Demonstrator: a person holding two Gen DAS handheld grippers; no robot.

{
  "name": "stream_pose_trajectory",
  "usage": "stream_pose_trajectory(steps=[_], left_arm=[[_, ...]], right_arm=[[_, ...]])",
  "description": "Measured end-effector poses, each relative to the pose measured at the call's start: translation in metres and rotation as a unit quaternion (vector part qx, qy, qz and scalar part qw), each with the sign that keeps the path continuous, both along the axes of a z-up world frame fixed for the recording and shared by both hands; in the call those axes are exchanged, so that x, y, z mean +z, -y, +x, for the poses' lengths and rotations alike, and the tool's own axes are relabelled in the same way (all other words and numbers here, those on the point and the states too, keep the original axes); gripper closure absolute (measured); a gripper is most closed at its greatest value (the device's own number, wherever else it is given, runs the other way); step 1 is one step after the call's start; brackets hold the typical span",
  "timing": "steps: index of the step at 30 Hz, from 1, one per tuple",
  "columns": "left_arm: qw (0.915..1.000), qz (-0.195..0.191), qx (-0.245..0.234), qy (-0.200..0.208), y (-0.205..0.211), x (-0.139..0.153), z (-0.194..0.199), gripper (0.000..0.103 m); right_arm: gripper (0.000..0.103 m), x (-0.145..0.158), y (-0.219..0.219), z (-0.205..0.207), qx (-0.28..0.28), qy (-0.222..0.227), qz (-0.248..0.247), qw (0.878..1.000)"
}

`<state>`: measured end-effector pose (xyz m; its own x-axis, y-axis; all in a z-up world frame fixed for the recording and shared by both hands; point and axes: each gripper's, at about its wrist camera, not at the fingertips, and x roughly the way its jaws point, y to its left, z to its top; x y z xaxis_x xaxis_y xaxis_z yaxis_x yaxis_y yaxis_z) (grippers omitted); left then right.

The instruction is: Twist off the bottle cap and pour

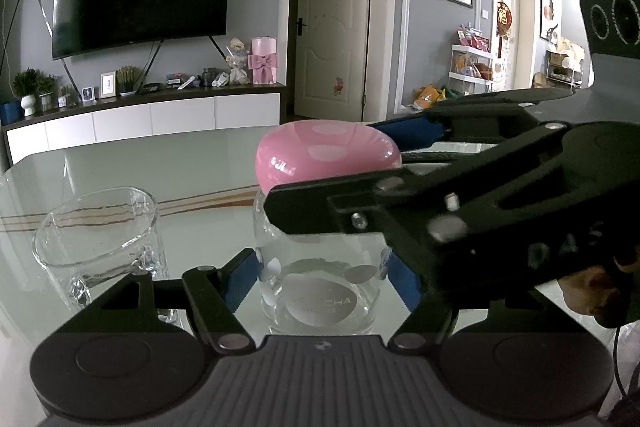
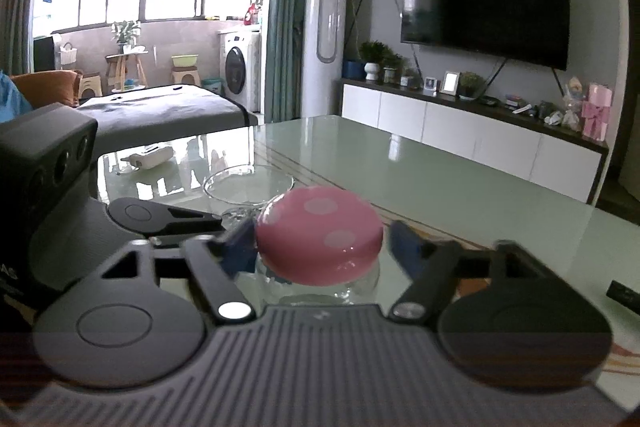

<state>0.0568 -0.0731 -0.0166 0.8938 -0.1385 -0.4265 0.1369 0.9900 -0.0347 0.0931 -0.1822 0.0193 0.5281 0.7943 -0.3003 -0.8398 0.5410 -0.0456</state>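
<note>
A clear glass bottle with a pink spotted mushroom cap stands on the glass table. My left gripper is shut on the bottle's body, a blue pad pressed to each side. My right gripper reaches in from the right at cap height. In the right wrist view its jaws stand open around the cap, with a small gap at the right pad. An empty clear glass cup stands to the left of the bottle and shows behind the cap in the right wrist view.
A white remote-like object lies at the table's far corner. A black object lies at the right edge. Beyond the table stand a white TV cabinet and a door.
</note>
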Motion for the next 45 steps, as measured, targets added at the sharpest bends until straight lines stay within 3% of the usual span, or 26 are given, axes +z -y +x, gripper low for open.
stream_pose_trajectory(steps=[19, 26, 37, 45], left_arm=[[1.0, 0.001, 0.001, 0.007, -0.001, 0.001, -0.002, 0.022], [1.0, 0.0, -0.001, 0.009, -0.001, 0.001, -0.002, 0.023], [0.9999, 0.002, -0.001, 0.01, -0.001, 0.002, -0.002, 0.029], [0.9999, 0.004, -0.002, 0.01, 0.002, -0.001, -0.004, 0.029]], right_arm=[[0.013, -0.001, -0.02, -0.014, -0.145, -0.018, 0.014, 0.989], [0.016, -0.004, -0.03, -0.014, -0.159, -0.011, 0.007, 0.987], [0.037, -0.009, -0.037, -0.014, -0.151, -0.009, -0.006, 0.988], [0.037, -0.01, -0.037, -0.02, -0.135, -0.005, -0.011, 0.991]])
